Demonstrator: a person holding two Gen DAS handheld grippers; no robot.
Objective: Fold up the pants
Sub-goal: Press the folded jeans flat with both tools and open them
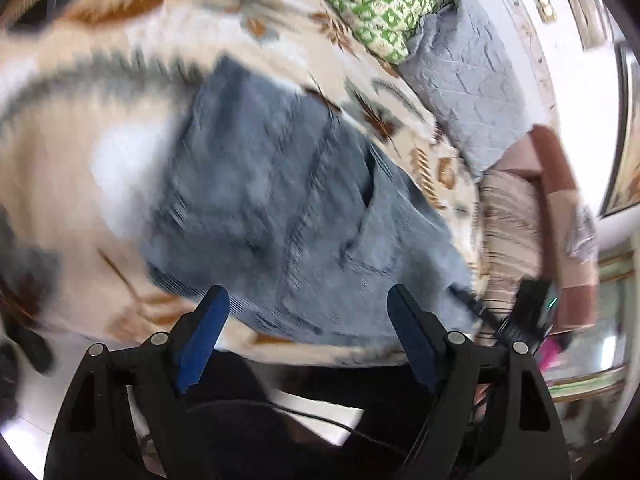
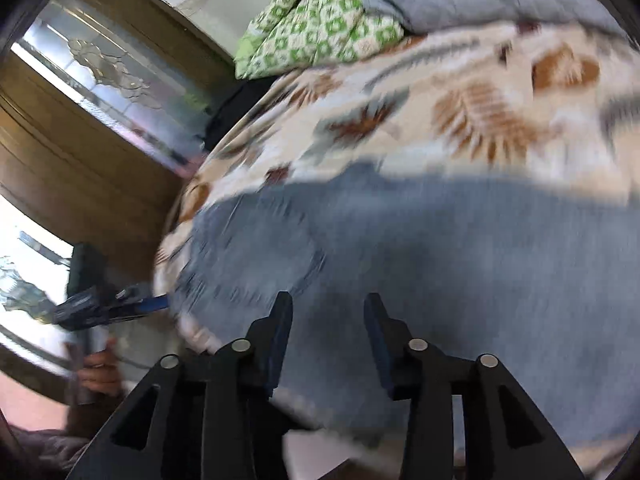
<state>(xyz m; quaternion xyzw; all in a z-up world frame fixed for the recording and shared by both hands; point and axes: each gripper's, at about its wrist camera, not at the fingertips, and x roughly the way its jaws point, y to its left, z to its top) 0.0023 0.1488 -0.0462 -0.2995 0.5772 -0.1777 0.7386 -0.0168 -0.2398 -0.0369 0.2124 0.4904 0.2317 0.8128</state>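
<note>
Light blue denim pants (image 1: 280, 208) lie spread on a bed with a cream, leaf-patterned bedspread (image 1: 100, 160); a back pocket shows near the right side. My left gripper (image 1: 308, 300) is open and empty, just above the pants' near edge. In the right wrist view the pants (image 2: 440, 248) fill the lower middle, blurred by motion. My right gripper (image 2: 328, 308) is open and empty above the denim. The other gripper (image 2: 108, 304) shows at the left edge of the bed, held in a hand.
A green-and-white patterned quilt (image 1: 384, 8) and a grey quilted blanket (image 1: 468, 76) lie at the bed's far end. A brown chair (image 1: 560, 208) stands to the right of the bed. A wooden glass-panelled door (image 2: 80, 120) is to the left.
</note>
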